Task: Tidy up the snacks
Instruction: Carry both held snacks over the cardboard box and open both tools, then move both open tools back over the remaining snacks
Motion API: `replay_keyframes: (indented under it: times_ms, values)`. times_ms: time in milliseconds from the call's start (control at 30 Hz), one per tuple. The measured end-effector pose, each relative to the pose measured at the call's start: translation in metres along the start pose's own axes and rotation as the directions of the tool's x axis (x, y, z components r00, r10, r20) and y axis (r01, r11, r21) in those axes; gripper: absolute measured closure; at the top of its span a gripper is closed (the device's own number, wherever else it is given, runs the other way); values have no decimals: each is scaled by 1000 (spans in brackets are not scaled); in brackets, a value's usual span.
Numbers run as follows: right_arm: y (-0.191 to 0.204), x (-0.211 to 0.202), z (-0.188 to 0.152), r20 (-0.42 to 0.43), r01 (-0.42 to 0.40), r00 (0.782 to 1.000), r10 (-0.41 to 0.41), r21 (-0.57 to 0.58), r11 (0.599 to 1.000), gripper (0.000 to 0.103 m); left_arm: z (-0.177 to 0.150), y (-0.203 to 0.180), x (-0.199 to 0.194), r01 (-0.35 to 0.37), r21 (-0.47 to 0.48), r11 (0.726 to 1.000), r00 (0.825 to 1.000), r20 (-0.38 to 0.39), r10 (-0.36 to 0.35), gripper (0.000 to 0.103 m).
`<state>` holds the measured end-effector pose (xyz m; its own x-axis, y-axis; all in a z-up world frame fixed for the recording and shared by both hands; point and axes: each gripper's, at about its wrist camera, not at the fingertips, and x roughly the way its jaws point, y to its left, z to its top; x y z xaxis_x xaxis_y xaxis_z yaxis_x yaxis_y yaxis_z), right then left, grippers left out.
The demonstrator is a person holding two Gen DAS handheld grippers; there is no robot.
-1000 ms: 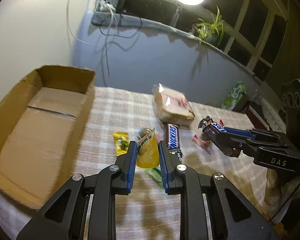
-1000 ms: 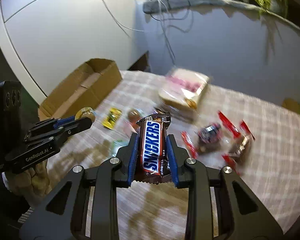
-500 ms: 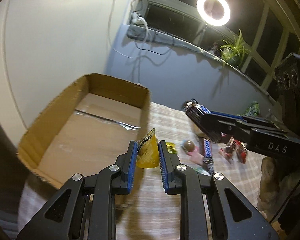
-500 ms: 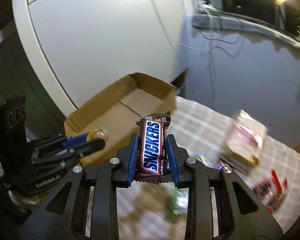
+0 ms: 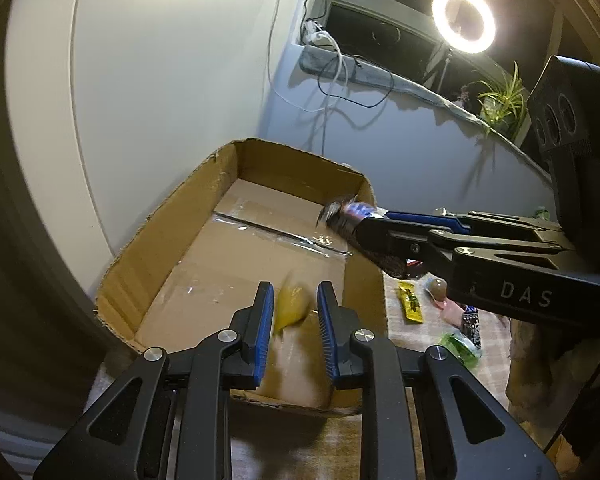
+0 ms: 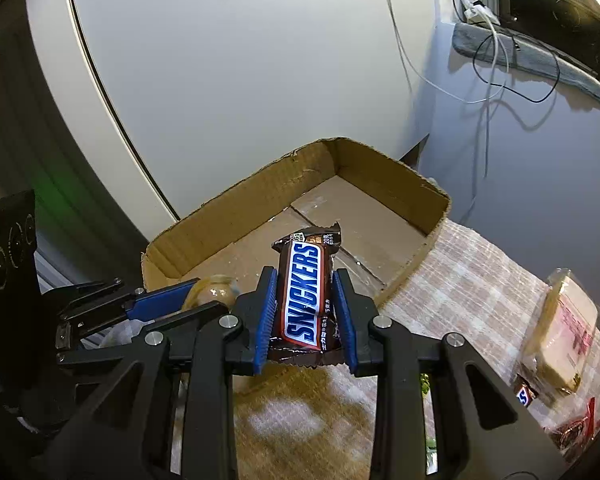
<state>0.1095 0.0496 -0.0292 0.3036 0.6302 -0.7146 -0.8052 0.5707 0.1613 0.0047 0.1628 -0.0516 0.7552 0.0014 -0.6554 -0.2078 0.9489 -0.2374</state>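
Over box [image 5: 236, 280] at mid-frame: left gripper [image 5: 293, 312] jaws just widening around blurred yellow packet [image 5: 292, 308], right gripper [image 6: 305, 308] pinching Snickers [image 6: 305, 300] near rim; early release risks spill onto cloth.

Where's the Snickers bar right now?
The brown-wrapped Snickers bar is clamped upright in the right tool, at the open brown cardboard box's near right rim, with the left tool beside it on its left.

Both wrist views look steeply down along their fingers, close over the shared cardboard box [image 5: 236, 248] [image 6: 260, 200].
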Motion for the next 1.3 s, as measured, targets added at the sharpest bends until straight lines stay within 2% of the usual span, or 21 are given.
replay_keyframes:
  times_ms: [33,67,100,167,367,600,633,700,767,833,967,1167,1233,1300]
  values:
    - [0,1,1,-3,-10,1000,10,0,1000,72,0,0,0,-6,2,1000,1000,1,6,76]
    - [0,1,1,-3,-10,1000,10,1,1000,64,0,0,-1,-14,7,1000,1000,4,14,65]
    - [0,1,1,-1,-4,1000,4,2,1000,47,-1,-1,-2,-22,14,1000,1000,6,22,53]
    - [-2,-6,1,25,8,1000,-8,8,1000,33,-2,-3,-6,-31,26,999,999,21,30,47]
    - [-19,-43,-8,82,50,995,-54,43,998,33,0,-12,-16,-16,55,998,999,30,14,47]
    - [-41,-112,-46,126,142,980,-155,105,984,32,-4,-45,-44,40,129,991,996,75,-50,46]
    - [-43,-123,-53,137,157,975,-172,116,981,28,-6,-51,-48,52,145,988,995,78,-63,46]
    - [-51,-145,-68,155,171,969,-194,147,974,6,-11,-63,-51,76,186,980,993,74,-91,46]
    - [-62,-165,-86,149,200,962,-228,178,963,0,-16,-73,-49,83,203,976,994,55,-96,46]
    - [-70,-175,-98,122,230,959,-254,182,956,0,-24,-85,-45,111,217,970,993,18,-118,46]
    - [-90,-193,-126,88,315,938,-335,186,931,0,-38,-109,-28,158,233,960,987,-65,-147,46]
    - [-130,-194,-154,16,323,943,-331,179,929,0,-49,-142,3,234,255,938,965,-180,-192,47]
    - [-137,-189,-161,-12,333,942,-336,167,928,6,-50,-151,11,243,274,931,961,-198,-193,48]
    - [-146,-183,-164,-35,329,944,-328,167,929,19,-51,-159,20,259,282,924,955,-220,-201,57]
